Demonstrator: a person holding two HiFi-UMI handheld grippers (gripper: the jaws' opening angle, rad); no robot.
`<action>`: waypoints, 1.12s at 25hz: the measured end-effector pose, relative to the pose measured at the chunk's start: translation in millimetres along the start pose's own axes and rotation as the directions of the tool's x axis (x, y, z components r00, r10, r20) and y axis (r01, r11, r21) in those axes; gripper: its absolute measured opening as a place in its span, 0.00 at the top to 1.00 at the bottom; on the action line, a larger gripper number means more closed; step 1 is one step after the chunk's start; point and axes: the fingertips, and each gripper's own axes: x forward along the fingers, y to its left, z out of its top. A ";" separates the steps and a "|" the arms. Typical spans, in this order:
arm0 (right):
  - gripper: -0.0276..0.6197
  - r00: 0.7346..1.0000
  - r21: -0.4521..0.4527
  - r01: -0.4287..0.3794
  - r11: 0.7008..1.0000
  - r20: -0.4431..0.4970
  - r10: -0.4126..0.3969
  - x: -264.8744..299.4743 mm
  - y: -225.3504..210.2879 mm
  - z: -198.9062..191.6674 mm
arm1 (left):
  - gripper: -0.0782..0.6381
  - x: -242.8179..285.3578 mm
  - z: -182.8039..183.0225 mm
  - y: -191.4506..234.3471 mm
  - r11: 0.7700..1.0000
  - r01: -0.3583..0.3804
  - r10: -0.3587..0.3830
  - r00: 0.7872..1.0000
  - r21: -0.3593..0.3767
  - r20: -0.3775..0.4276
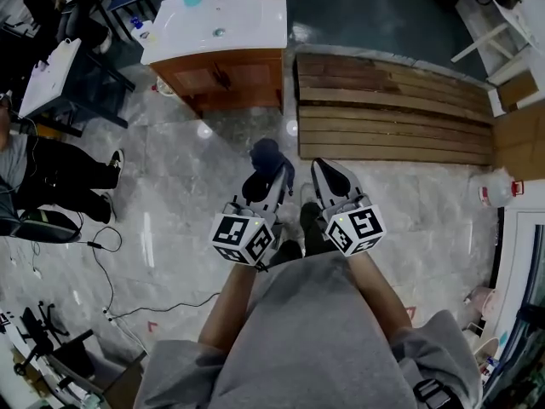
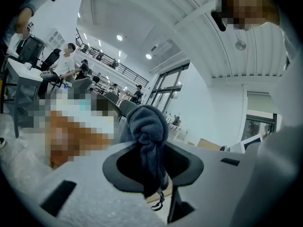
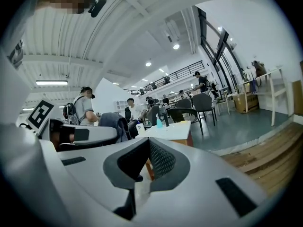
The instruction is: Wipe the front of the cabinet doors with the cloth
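The left tongs (image 1: 274, 174) pinch a bunched dark blue cloth (image 1: 271, 153), held out in front of the person's waist. The right tongs (image 1: 322, 169) are pressed together on nothing. The cabinet (image 1: 255, 75) with its white sink top stands well apart across the floor (image 1: 170, 186), wooden doors (image 1: 197, 79) facing this way. I'd say walk right up and crouch first. Then press a broad fold of cloth flat and sweep each door edge to edge with a firm pinch.

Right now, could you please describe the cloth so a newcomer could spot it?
From the wooden cabinet, come down the floor to the two claws. The cloth is the dark blue bunch pinched in the left claw; the right claw is empty.
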 end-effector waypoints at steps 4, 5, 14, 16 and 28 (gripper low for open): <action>0.94 1.000 0.013 -0.006 1.000 0.001 0.006 22.4 -16.8 3.6 | 0.74 23.6 2.9 13.1 1.000 -0.009 0.008 1.000 -0.002 -0.006; 0.94 1.000 0.015 -0.010 1.000 0.000 0.010 28.7 -22.3 5.0 | 0.74 30.5 4.0 16.1 1.000 -0.013 0.013 1.000 -0.002 -0.008; 0.94 0.998 0.040 -0.062 0.997 -0.015 0.063 96.1 -85.0 25.8 | 0.74 110.6 20.5 42.7 0.998 -0.066 0.066 0.998 0.001 -0.019; 0.94 0.997 0.046 -0.076 0.996 -0.020 0.077 107.9 -99.2 29.6 | 0.74 127.3 21.7 46.4 0.997 -0.082 0.082 0.996 -0.003 -0.021; 0.94 0.989 0.098 -0.130 0.987 -0.056 0.136 165.6 -154.6 34.9 | 0.74 195.1 22.0 77.5 0.984 -0.171 0.170 0.985 -0.056 -0.025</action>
